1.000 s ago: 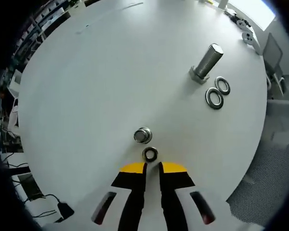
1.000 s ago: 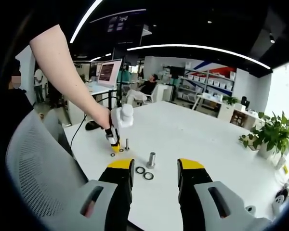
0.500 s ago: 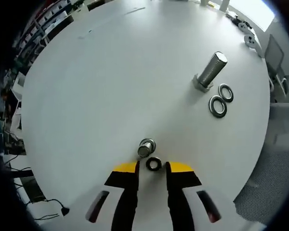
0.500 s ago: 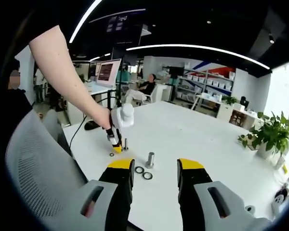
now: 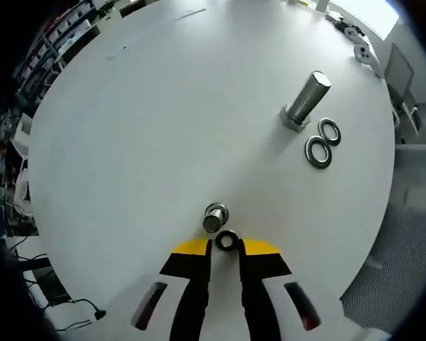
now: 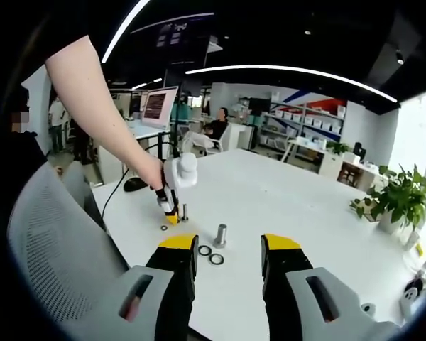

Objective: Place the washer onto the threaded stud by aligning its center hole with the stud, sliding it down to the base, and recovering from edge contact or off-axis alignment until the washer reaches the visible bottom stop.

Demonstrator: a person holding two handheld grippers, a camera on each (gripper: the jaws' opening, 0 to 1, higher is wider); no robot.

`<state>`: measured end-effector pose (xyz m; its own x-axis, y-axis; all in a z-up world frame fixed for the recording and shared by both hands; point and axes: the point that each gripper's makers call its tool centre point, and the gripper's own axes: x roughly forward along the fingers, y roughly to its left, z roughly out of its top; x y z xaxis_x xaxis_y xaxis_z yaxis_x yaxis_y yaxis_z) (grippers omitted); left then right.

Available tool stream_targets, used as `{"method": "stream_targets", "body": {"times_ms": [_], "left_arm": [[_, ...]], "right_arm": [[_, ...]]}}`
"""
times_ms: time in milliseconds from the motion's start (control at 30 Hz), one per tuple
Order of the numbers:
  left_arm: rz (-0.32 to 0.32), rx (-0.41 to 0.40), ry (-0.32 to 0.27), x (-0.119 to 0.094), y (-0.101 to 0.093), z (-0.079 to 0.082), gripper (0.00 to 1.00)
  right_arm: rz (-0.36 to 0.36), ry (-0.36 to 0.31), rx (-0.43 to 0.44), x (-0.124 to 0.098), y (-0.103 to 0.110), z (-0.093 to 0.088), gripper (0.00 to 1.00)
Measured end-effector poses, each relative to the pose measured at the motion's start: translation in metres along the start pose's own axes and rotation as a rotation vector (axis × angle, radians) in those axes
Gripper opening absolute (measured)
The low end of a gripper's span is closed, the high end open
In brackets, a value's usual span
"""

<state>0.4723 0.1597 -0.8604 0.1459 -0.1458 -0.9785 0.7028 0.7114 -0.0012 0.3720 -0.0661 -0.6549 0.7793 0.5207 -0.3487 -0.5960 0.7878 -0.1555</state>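
Note:
A small dark washer sits between the yellow tips of my left gripper, whose jaws have shut against its sides. The short threaded stud stands upright on the white table just ahead of the tips and slightly to the left, apart from the washer. In the right gripper view a person's hand holds the left gripper tip-down on the table beside the same stud. My right gripper hovers open well back from them, with nothing between its fingers.
A large upright bolt stands farther off on the round white table, with two bigger washers lying beside it. Another small ring lies near the left gripper. A mesh office chair is at the table's edge.
The left jaws were wider half a second ago, with the washer between their tips; they have since shut on it. The right gripper has stayed still and open.

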Motion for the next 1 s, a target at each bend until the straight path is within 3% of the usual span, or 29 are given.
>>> {"method": "stream_targets", "body": {"times_ms": [367,667,1000], "left_arm": [[0.000,-0.042,-0.016,-0.0006,0.0006,0.0005,0.13],[0.018,0.016,0.002,-0.0003,-0.0006,0.0031,0.11],[0.009,0.007,-0.028,0.0009,-0.0015,0.0029,0.10]], "right_arm": [[0.001,0.007,-0.004,0.0004,0.0006,-0.0008,0.37],[-0.001,0.012,-0.009,0.0008,0.0006,-0.0018,0.37],[-0.003,0.015,-0.011,0.0005,0.0001,-0.0021,0.37]]}}
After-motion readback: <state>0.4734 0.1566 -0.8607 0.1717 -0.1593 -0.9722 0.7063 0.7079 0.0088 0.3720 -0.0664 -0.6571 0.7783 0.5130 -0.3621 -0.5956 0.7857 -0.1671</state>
